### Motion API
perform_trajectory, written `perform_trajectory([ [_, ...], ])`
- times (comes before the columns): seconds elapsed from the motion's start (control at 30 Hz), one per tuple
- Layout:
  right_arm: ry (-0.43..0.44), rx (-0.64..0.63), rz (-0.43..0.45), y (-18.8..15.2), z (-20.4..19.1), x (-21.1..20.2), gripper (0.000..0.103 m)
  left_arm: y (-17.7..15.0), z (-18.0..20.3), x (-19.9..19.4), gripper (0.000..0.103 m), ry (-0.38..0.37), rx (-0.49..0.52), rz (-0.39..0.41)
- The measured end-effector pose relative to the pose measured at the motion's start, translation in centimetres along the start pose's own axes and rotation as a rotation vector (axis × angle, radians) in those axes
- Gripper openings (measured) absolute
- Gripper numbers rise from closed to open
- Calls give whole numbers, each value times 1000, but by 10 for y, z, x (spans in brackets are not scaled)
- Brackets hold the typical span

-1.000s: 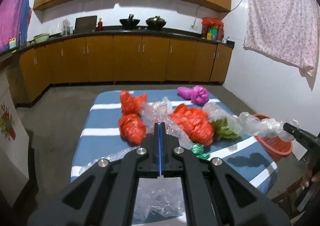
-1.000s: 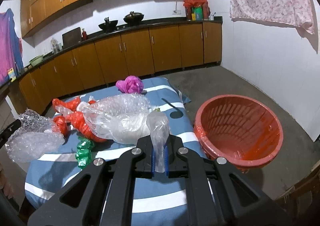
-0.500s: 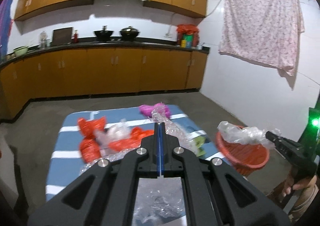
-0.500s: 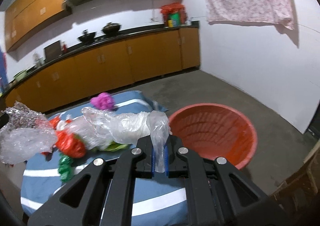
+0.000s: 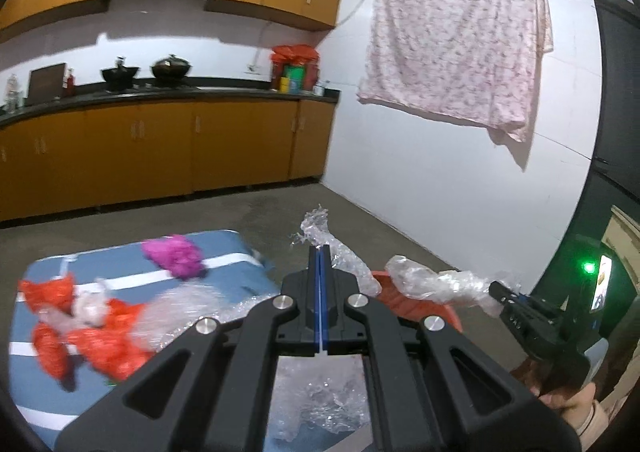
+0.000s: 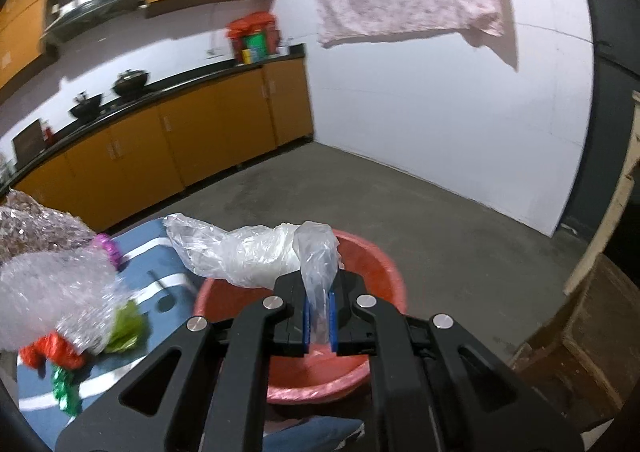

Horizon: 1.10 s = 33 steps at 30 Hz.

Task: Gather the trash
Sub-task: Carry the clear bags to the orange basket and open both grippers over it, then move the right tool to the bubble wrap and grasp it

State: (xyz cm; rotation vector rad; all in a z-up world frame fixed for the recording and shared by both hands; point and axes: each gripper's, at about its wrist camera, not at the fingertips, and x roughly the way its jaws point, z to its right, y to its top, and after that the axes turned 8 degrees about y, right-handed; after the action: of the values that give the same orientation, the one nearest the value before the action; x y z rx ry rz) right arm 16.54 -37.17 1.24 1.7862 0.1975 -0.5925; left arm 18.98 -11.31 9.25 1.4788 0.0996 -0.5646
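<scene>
The right gripper (image 6: 319, 322) is pinched almost shut on a clear bag (image 6: 248, 252). The bag sticks out toward 11 o'clock and hangs over the red basket (image 6: 376, 252). I think it is held there so it can drop right in when the jaws let go. The basket sits on the floor just beside the table (image 6: 160, 248), so trash does not have far to go.

The left gripper (image 5: 319, 306) is shut tight on bubble wrap (image 5: 332, 248). The wrap pokes up past the tips at 12 o'clock, and more of it hangs under the gripper. In the right view the same wrap fills the side at 9 o'clock. It looks like it is waiting its turn for the basket.

On the table, at 9 o'clock in the left view, more trash is left. The red bags (image 5: 84, 332) are blurry; I count about three lumps. There is one more clear lump (image 5: 188, 312) beside them. Farther back lies one pink bag (image 5: 174, 256). In the right view I also see one shiny green scrap (image 6: 64, 392) and one light green bag (image 6: 126, 330) near the table's edge.

So: two grippers, each holding one thing. One basket. I cannot tell if anything is in it yet.
</scene>
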Motion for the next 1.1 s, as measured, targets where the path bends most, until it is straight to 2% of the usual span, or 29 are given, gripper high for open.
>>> perform_trajectory([
  [0.13, -55, 19, -5, 3, 13, 12, 7, -3, 35, 43, 2, -52, 0, -42],
  [0.37, -105, 71, -21, 4, 36, 36, 7, -24, 65, 90, 2, -107, 20, -91],
  [0.57, -83, 92, -33, 4, 41, 52, 7, -36, 83, 121, 2, -139, 35, -123],
  [0.73, -8, 86, -67, -2, 44, 67, 7, -51, 86, 141, 3, -141, 41, -166],
  [0.77, 5, 86, -73, -3, 44, 69, 8, -53, 86, 145, 5, -138, 39, -175],
  [0.9, 49, 84, -97, -13, 45, 73, 15, -64, 80, 154, 29, -128, 27, -204],
  [1.1, 66, 61, -92, -17, 41, 68, 35, -66, 69, 154, 39, -101, 20, -212],
])
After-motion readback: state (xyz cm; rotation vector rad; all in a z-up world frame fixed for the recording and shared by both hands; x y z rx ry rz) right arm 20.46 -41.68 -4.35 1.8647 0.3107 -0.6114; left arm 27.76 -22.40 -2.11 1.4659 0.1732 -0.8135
